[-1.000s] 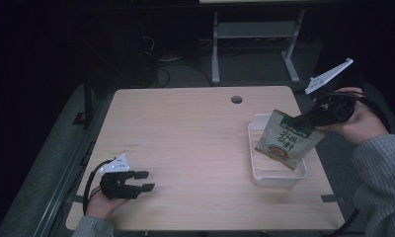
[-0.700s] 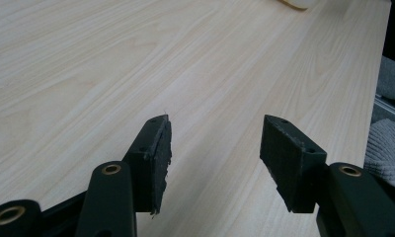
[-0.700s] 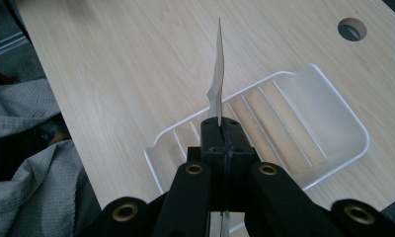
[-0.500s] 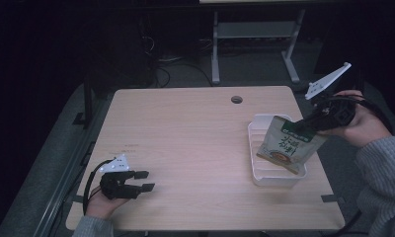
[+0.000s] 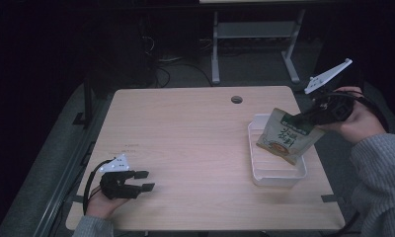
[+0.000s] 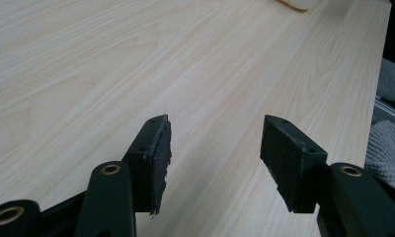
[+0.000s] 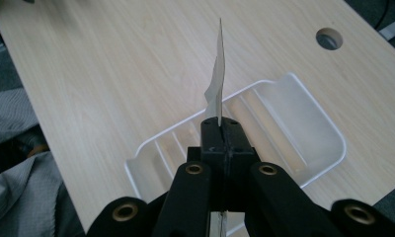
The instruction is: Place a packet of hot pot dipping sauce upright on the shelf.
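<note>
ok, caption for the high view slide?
Right gripper holds a snack pouch above the clear tray; left gripper rests open on the table.

Pouch: a flat beige foil food pouch (image 5: 285, 142) with a green band along its top and a printed picture of food on its front — sealed, not torn.
Pose: hanging tilted, top edge up and to the right, bottom corner lowest; seen edge-on in the right gripper view (image 7: 217, 84) as a thin upright sheet.
Grip: its top edge is pinched between the closed jaws of the right gripper (image 5: 304, 118).
Place: in the air over the right half of a clear shallow rectangular plastic tray (image 5: 279, 177) — above it, not resting inside.
</note>
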Available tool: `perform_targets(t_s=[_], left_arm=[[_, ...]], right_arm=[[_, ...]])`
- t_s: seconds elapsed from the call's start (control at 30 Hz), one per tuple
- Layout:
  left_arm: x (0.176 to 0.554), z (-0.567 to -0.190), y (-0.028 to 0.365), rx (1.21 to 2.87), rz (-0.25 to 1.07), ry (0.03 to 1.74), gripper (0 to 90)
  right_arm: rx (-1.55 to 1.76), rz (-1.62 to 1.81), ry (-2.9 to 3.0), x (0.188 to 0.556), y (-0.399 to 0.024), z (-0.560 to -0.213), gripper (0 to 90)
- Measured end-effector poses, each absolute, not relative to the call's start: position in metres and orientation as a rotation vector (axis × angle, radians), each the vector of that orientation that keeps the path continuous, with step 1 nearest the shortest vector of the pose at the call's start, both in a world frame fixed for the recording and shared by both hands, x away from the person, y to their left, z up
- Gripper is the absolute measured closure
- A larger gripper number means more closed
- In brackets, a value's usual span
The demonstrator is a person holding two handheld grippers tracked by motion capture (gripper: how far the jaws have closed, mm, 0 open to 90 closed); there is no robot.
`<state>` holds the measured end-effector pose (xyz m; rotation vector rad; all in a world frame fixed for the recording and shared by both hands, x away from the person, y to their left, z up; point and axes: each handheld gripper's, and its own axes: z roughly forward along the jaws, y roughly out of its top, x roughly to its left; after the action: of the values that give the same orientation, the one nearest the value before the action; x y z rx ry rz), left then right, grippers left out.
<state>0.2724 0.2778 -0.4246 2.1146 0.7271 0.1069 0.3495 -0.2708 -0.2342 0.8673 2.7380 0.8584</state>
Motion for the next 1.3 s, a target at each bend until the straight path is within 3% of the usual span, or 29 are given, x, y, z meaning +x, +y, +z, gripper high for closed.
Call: perform_targets(t_s=[1.3], left_arm=[[0.274,-0.426,0.279,2.113,0.095,0.734,43.9]], right_arm=[[0.709,0.916,2.860,0.328,-0.279,-0.248,89.4]])
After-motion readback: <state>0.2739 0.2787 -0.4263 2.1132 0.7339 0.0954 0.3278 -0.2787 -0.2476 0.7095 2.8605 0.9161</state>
